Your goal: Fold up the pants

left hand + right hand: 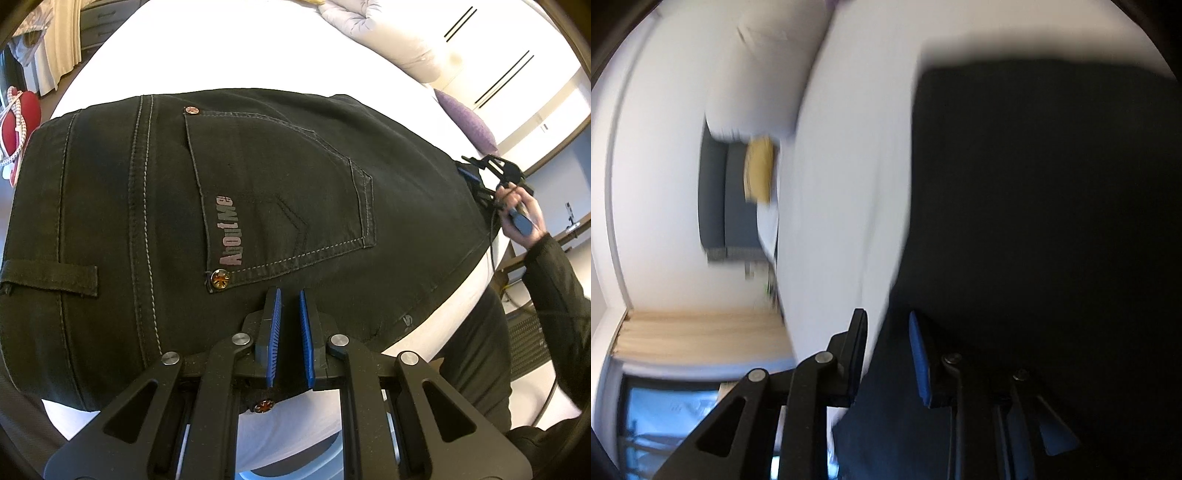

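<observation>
Pants, black, lie on the white bed, filling the left gripper's view from nine to three o'clock. Its jaws pinch their waistband edge. At three o'clock, the right gripper stands part-open, dark cloth between its pads.

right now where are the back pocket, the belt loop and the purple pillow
back pocket (280,192), left wrist view, middle of the pocket panel
belt loop (51,278), left wrist view, middle of the strap
purple pillow (469,123), left wrist view, its upper face
</observation>
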A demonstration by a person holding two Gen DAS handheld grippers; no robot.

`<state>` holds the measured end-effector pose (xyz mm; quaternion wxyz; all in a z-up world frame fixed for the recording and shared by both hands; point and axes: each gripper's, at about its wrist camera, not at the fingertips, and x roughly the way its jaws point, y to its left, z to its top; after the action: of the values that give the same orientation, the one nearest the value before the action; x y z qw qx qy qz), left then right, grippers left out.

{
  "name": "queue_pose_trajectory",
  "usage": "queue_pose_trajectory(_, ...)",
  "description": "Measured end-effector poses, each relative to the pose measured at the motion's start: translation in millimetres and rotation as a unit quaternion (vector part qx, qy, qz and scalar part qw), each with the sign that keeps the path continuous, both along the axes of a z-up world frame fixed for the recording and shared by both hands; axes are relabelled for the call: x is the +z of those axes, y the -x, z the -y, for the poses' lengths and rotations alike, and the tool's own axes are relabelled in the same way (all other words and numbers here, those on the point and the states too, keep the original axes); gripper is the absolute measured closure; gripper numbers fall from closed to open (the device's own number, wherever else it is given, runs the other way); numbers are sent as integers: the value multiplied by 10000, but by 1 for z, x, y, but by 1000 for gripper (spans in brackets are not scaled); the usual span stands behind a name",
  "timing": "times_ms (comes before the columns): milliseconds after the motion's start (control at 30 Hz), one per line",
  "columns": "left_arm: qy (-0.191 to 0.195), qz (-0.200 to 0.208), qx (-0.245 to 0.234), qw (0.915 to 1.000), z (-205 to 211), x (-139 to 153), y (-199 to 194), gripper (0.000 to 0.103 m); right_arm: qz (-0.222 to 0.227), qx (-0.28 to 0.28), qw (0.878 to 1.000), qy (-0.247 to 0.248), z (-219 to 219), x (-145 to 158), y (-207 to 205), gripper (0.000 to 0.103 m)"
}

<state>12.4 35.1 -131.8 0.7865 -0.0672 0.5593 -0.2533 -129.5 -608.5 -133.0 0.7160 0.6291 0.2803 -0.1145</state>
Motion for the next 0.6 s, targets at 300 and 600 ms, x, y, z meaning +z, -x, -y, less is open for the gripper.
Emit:
queue_pose_trajectory(300,-37,28,14,10000,2,0,1,93,-712,1769,9478,2557,-30,82,-23,64)
queue_pose_trajectory(600,-12,32,-11,10000,4,1,2,93,-1959,4159,7300,5057,-74,95,-90,76)
